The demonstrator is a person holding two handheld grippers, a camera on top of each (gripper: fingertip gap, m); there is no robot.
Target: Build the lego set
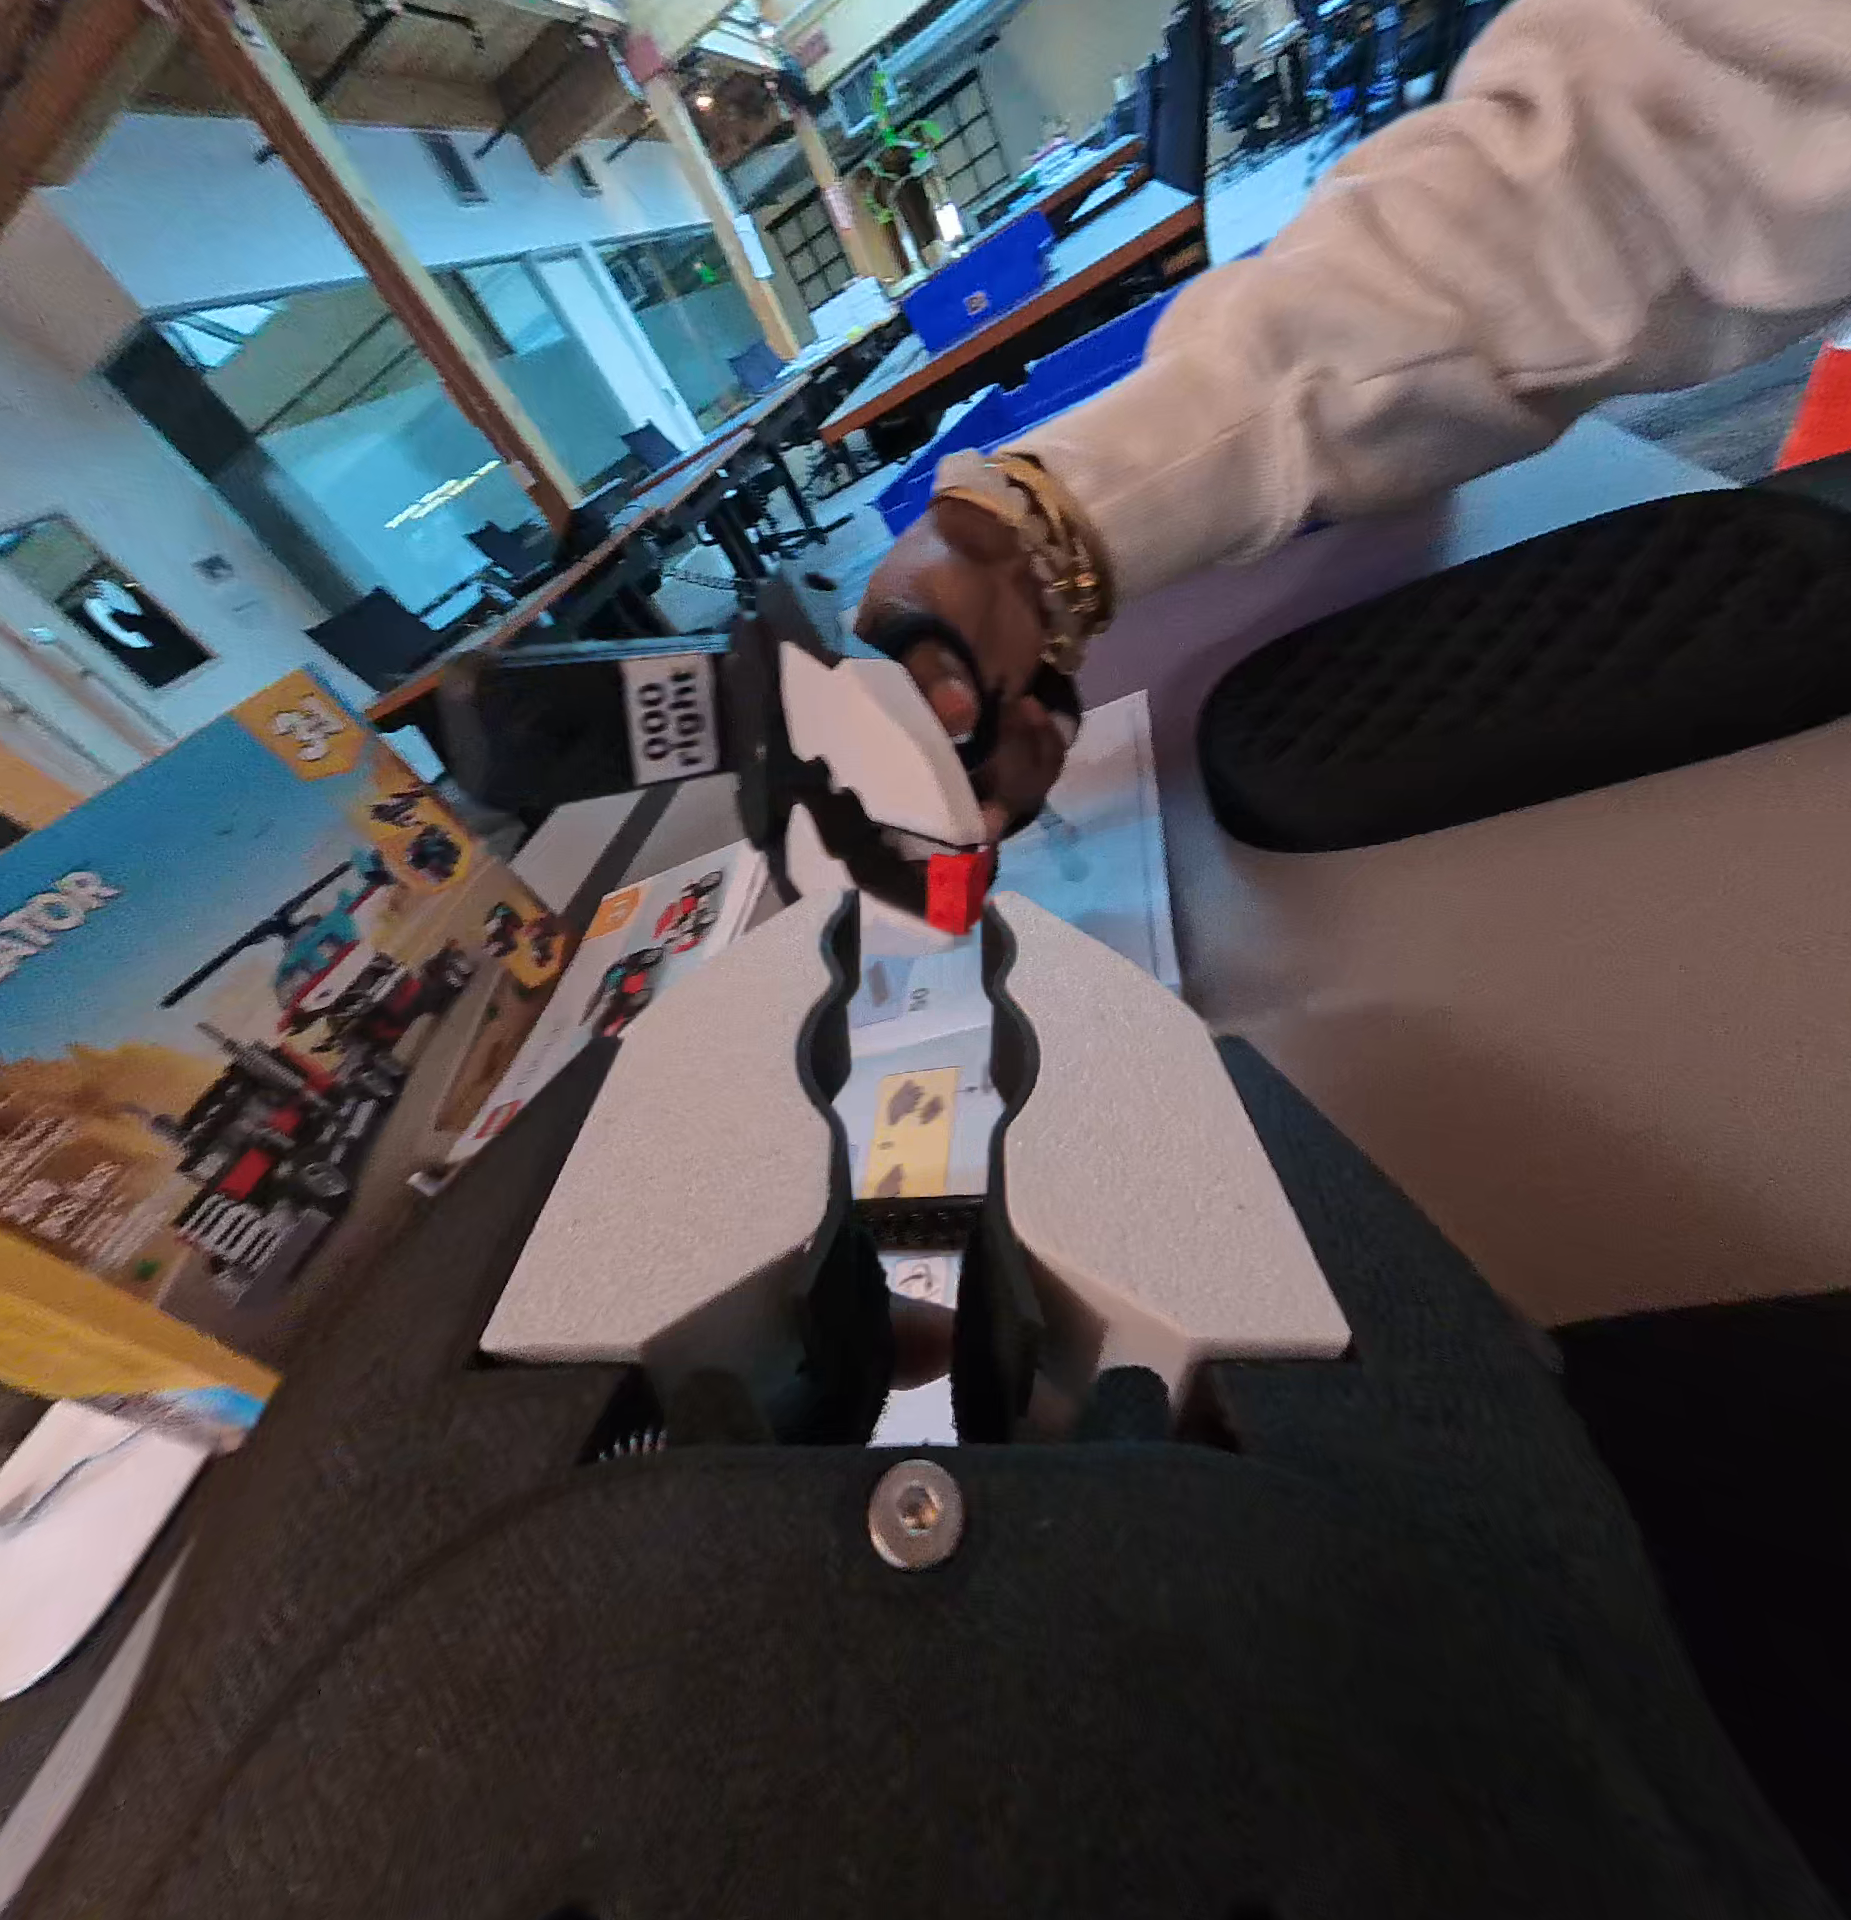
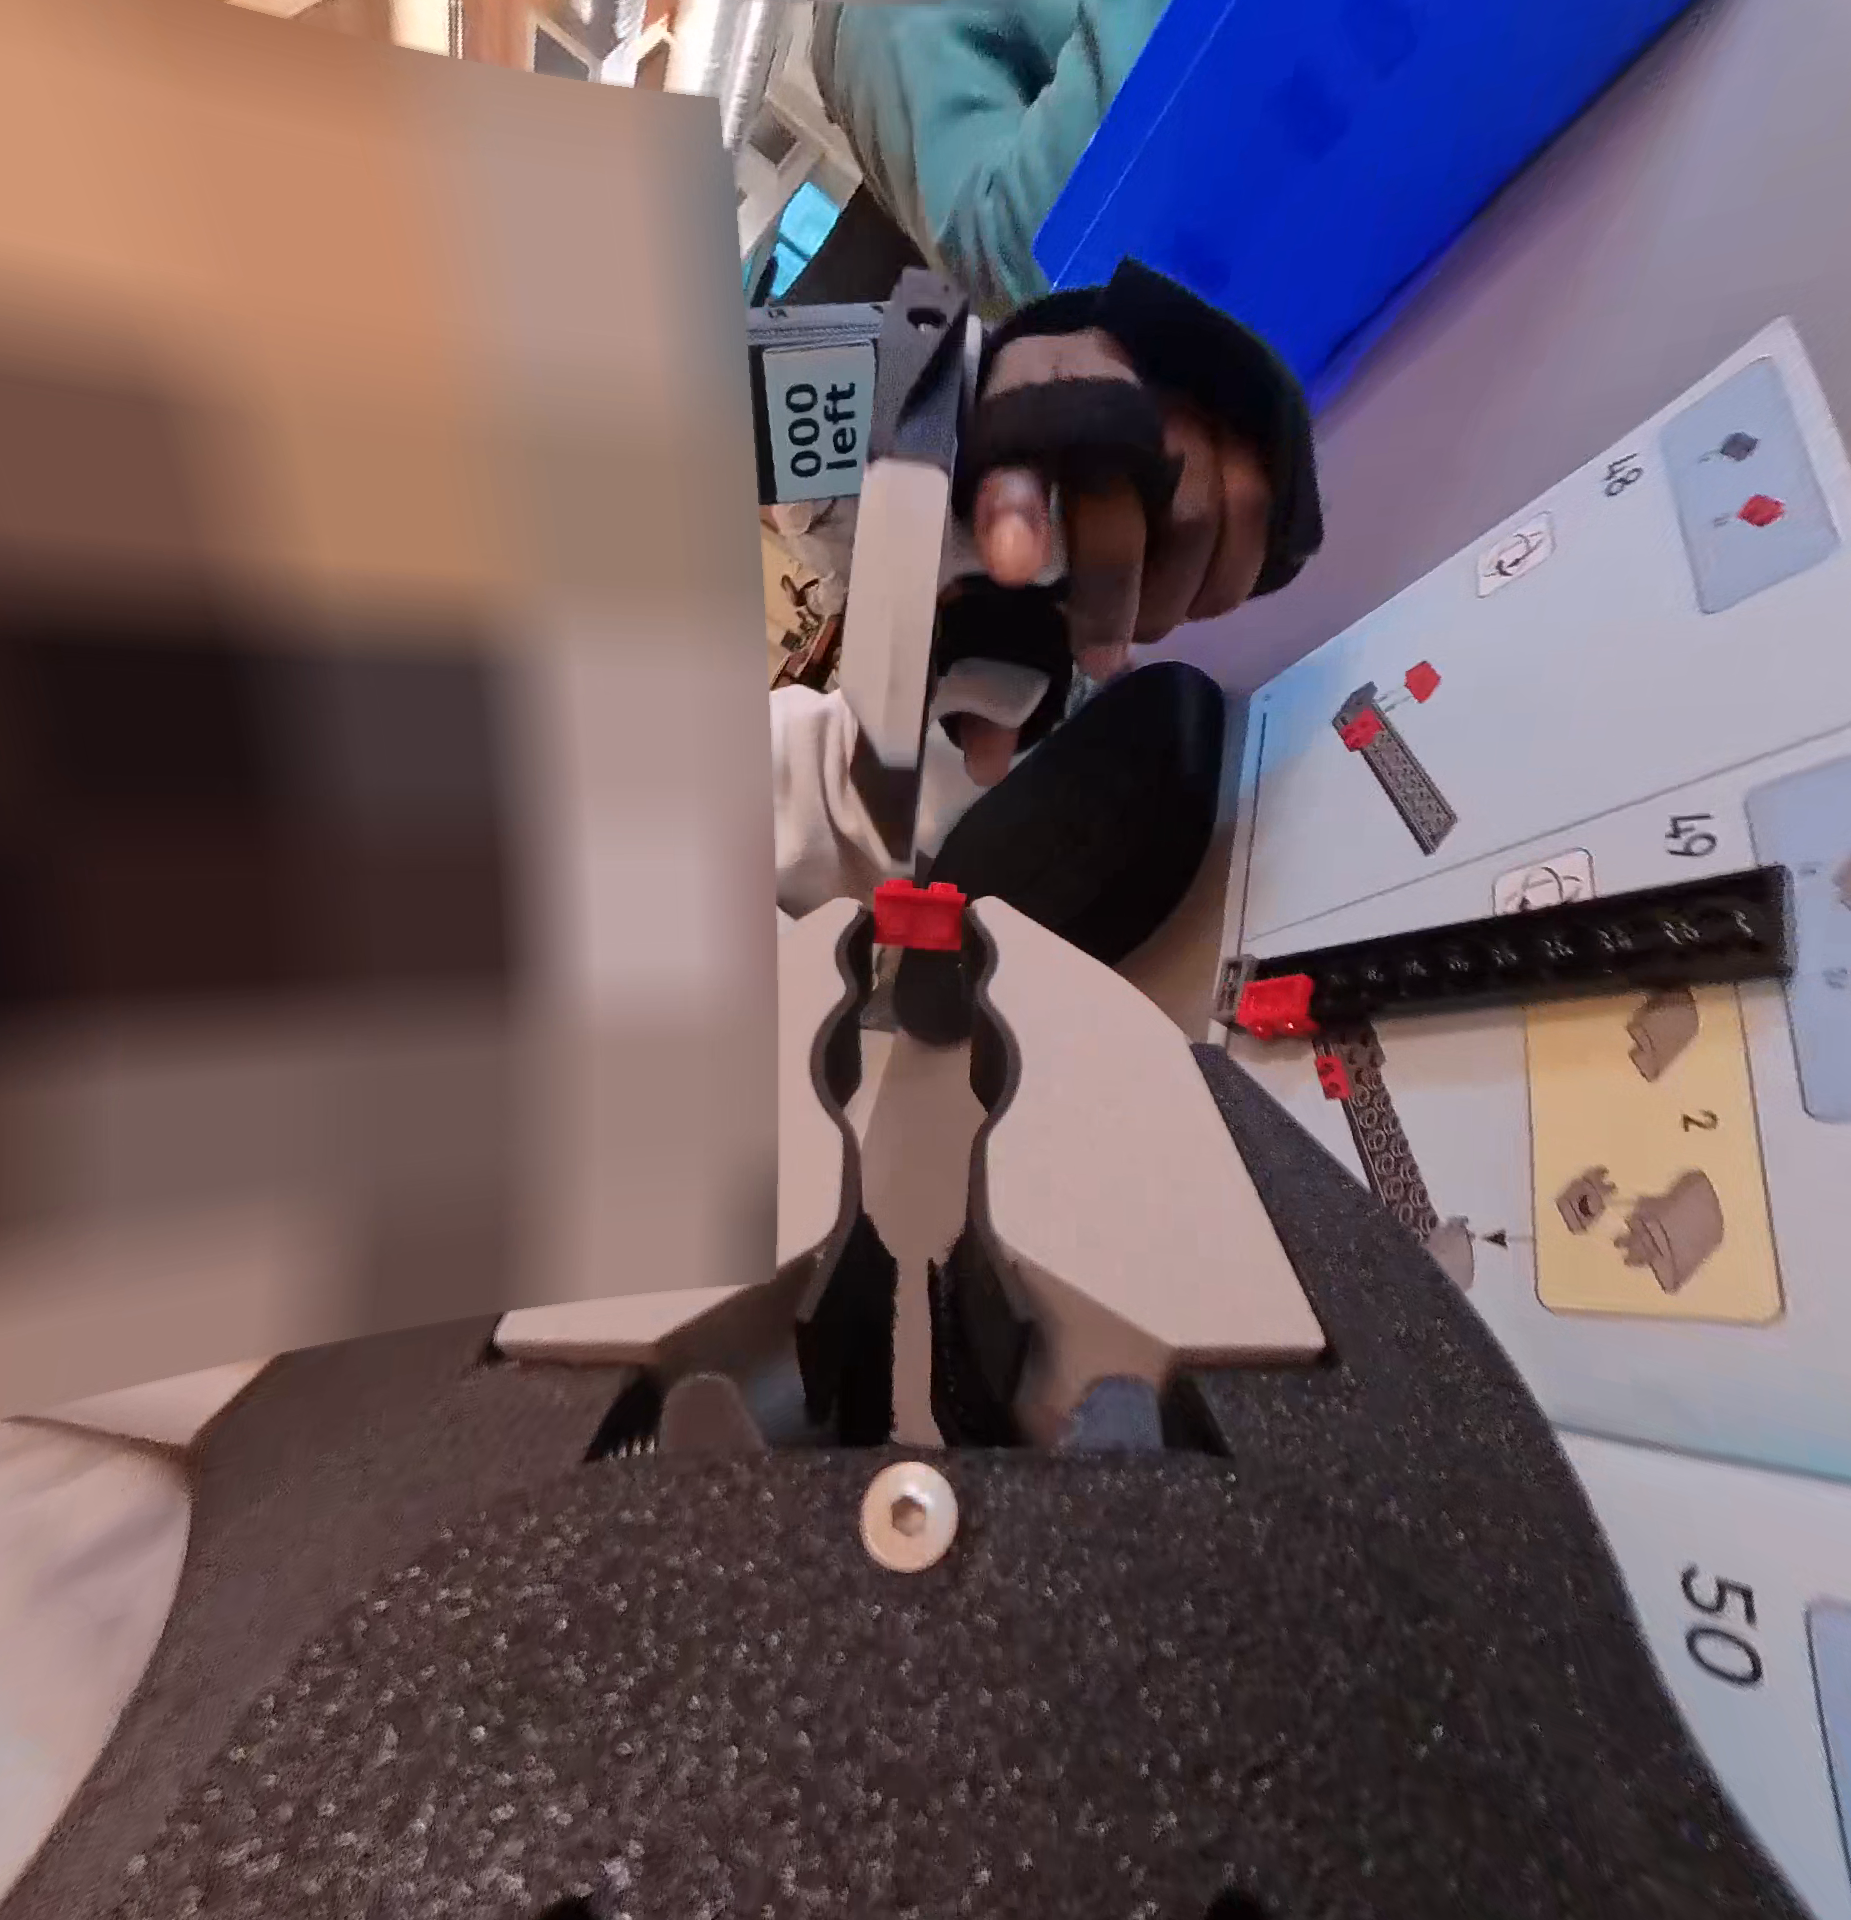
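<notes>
My right gripper (image 2: 919, 902) is shut on a small red brick (image 2: 916, 927) held at its fingertips, above the table. In the left wrist view the same red brick (image 1: 957, 891) sits in the right gripper (image 1: 947, 857), right at the tips of my left gripper (image 1: 921, 912). My left gripper is open with a narrow gap and holds nothing. It shows edge-on in the right wrist view (image 2: 895, 665). A long black plate (image 2: 1544, 951) with a red brick (image 2: 1276, 1006) on its near end lies on the open instruction booklet (image 2: 1586, 665).
The set's box (image 1: 225, 987) lies at the left of the table. A blue bin (image 2: 1368, 156) stands beyond the booklet. A black mesh pad (image 1: 1523, 665) lies at the right. A white-sleeved arm (image 1: 1420, 312) reaches in from the upper right. My two grippers' fingertips are within a few centimetres of each other. About 9 centimeters separates my right fingertips from the long black plate (image 2: 1544, 951). It is also in sight in the left wrist view (image 1: 915, 1226).
</notes>
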